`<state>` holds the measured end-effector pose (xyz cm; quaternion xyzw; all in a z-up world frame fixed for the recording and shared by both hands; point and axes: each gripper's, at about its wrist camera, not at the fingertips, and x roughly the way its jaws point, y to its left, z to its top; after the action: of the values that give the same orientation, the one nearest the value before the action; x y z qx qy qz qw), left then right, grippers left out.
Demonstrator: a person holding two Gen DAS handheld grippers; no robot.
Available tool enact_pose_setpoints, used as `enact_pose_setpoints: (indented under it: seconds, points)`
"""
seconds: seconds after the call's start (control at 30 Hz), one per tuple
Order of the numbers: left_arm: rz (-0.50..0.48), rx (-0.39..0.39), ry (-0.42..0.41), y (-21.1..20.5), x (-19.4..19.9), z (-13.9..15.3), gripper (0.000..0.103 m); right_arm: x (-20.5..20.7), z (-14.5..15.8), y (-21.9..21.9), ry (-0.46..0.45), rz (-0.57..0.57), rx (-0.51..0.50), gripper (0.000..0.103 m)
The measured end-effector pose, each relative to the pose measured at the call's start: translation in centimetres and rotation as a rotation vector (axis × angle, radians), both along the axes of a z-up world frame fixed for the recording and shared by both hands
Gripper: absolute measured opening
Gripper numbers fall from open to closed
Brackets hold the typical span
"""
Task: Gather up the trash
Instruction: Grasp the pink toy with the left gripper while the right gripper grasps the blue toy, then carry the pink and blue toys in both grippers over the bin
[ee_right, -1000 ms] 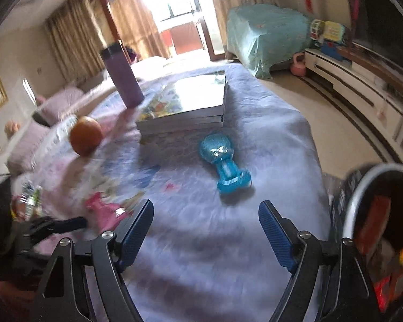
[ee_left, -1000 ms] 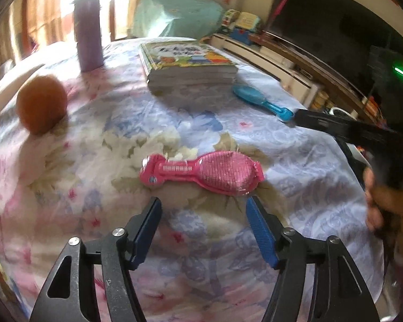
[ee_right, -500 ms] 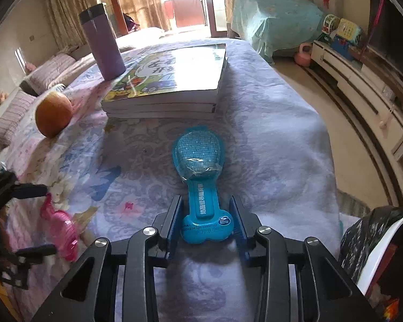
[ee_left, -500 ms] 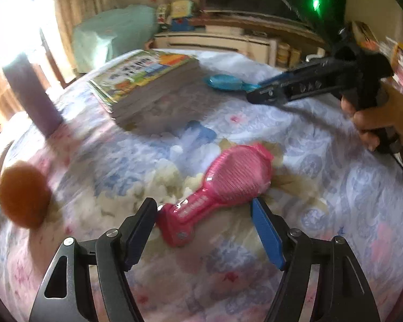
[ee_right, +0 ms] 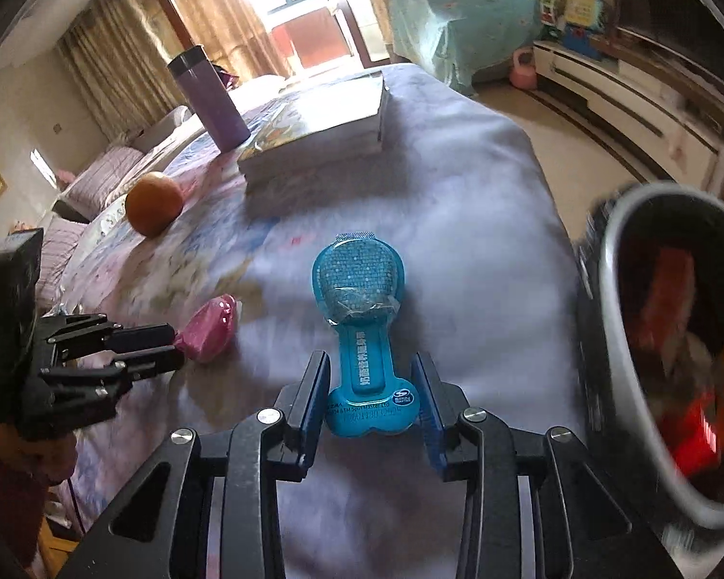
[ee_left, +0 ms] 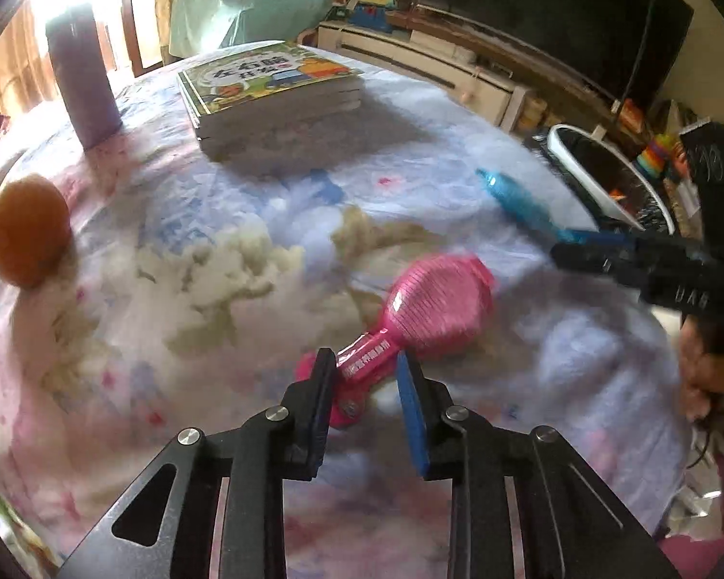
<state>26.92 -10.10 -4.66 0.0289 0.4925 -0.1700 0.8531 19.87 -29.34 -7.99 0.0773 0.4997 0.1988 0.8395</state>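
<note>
Gripping near the camera: left gripper (ee_left: 364,376), jaws just closed onto the narrow handle of the pink package (ee_left: 410,318), its broad head resting farther out on the flowered cloth of the worktop (ee_left: 169,337). Likewise right gripper (ee_right: 369,386), jaws clamped on the flared foot of the blue package (ee_right: 364,318), head pointing away over the cloth. Seen from the left wrist: blue package to the right of the pink one, held out from the right gripper's dark fingers, with part of a hand (ee_left: 704,376) below at the frame edge. Just beyond the worktop's right edge: round bin (ee_right: 661,352) lined in black, red and orange wrappers inside. Farther back on the cloth: orange (ee_left: 26,231) to the left, stack of books (ee_left: 270,91) at centre, purple flask (ee_left: 84,87) upright behind. Beyond: curtains, bright window, low white cabinet.
</note>
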Motion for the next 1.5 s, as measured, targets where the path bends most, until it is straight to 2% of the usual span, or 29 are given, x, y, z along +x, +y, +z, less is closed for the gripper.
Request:
enact_pose_setpoints:
  seconds: [0.03, 0.1, 0.13, 0.17, 0.27, 0.37, 0.5, 0.53, 0.57, 0.6, 0.67, 0.8, 0.93, 1.03, 1.23, 1.5]
  points:
    - [-0.008, 0.022, -0.018, -0.4, -0.3, 0.1, 0.025, -0.4, 0.0, 0.0, -0.001, 0.002, 0.005, 0.039]
    - [-0.044, 0.080, -0.066, -1.3, -0.9, 0.4, 0.033, -1.0, 0.1, 0.3, -0.021, 0.008, -0.020, 0.040]
    - [-0.062, 0.103, -0.078, -1.7, -1.0, 0.5, 0.046, -1.0, 0.1, 0.5, -0.030, 0.015, -0.036, 0.042]
    - [-0.080, 0.121, -0.089, -2.1, -1.1, 0.6, 0.055, -0.9, 0.2, 0.6, -0.035, 0.022, -0.044, 0.045]
    - [-0.146, 0.144, -0.132, -3.0, -1.6, 1.1, 0.056, -0.5, 0.4, 0.8, -0.052, 0.036, -0.059, 0.051]
    - [-0.208, 0.206, -0.154, -3.5, -1.5, 0.6, 0.056, 0.0, 0.3, 1.2, -0.077, 0.051, -0.094, 0.052]
    - [-0.273, 0.252, -0.125, -3.8, -0.7, -1.2, 0.056, 0.6, -0.6, 1.8, -0.059, 0.077, -0.111, 0.051]
    - [-0.273, 0.236, -0.125, -3.7, -0.7, -1.4, 0.056, 0.6, -0.9, 2.1, -0.059, 0.084, -0.125, 0.050]
    - [-0.270, 0.216, -0.114, -3.5, -0.6, -1.4, 0.051, 0.5, -1.0, 2.3, -0.064, 0.088, -0.133, 0.046]
    - [-0.266, 0.194, -0.100, -3.3, -0.5, -1.3, 0.047, 0.3, -1.0, 2.5, -0.071, 0.091, -0.144, 0.033]
    - [-0.243, 0.162, -0.086, -2.9, -0.5, -1.1, 0.025, 0.0, -1.0, 2.5, -0.071, 0.091, -0.141, 0.022]
    - [-0.186, 0.148, -0.087, -2.8, -1.2, -0.6, 0.017, -0.5, -0.6, 1.2, -0.049, 0.040, -0.069, 0.019]
    - [-0.115, 0.053, -0.078, -2.4, -2.4, 0.7, 0.004, -1.6, 0.6, 0.0, -0.061, 0.001, -0.013, 0.019]
    - [-0.061, -0.040, -0.055, -2.0, -3.0, 1.2, 0.004, -2.7, 1.6, -0.8, -0.078, -0.024, 0.020, 0.019]
    - [-0.014, -0.159, -0.057, -2.4, -4.1, 1.8, 0.003, -4.5, 2.8, -2.1, -0.093, -0.058, 0.066, 0.019]
    - [-0.016, -0.227, -0.058, -4.3, -5.3, 2.0, 0.003, -6.8, 3.8, -3.9, -0.125, -0.112, 0.100, 0.019]
